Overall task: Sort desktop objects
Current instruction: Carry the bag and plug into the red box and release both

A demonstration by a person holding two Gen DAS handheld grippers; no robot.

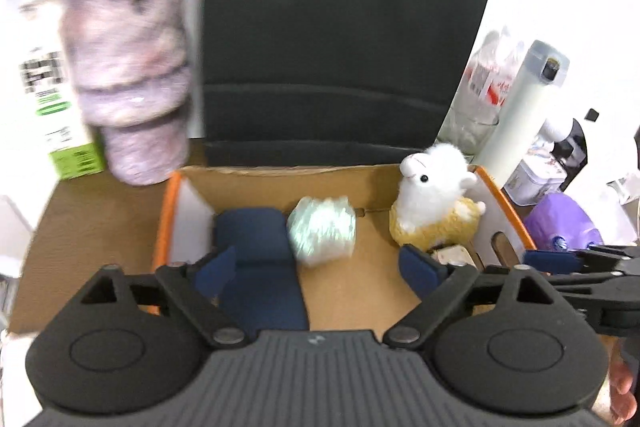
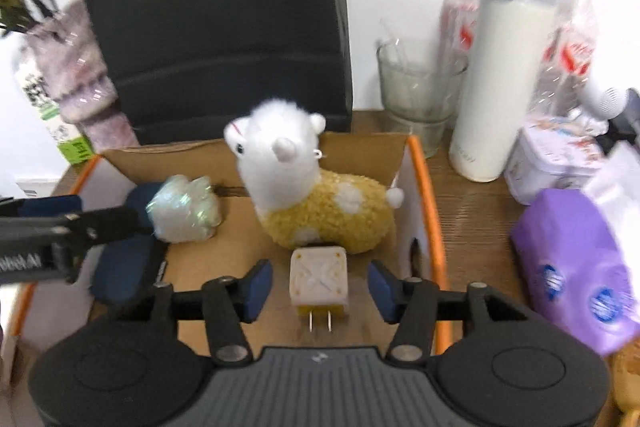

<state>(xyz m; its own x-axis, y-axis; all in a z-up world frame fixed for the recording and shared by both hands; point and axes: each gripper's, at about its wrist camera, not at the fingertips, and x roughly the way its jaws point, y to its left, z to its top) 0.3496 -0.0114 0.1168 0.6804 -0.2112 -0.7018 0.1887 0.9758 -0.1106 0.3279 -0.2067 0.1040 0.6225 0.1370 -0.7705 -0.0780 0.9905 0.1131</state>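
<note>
An open cardboard box (image 1: pixel 256 175) with orange edges (image 2: pixel 430 207) holds a dark blue case (image 1: pixel 260 267), a shiny pale wrapped bundle (image 1: pixel 322 231) (image 2: pixel 184 209), a white and yellow alpaca plush (image 1: pixel 434 203) (image 2: pixel 316 195) and a cream plug adapter (image 2: pixel 319 277) (image 1: pixel 452 254). My left gripper (image 1: pixel 318 267) is open over the box, empty, above the blue case and bundle. My right gripper (image 2: pixel 319 285) is open with the plug adapter lying between its jaws, not gripped. Each gripper shows at the side of the other's view.
A black monitor (image 1: pixel 340 27) stands behind the box. A purple-grey vase (image 1: pixel 132 75) and a white-green carton (image 1: pixel 44 87) are at the left. A glass (image 2: pixel 416 95), white bottle (image 2: pixel 500 79), tin (image 2: pixel 556 155) and purple pack (image 2: pixel 576 275) are at the right.
</note>
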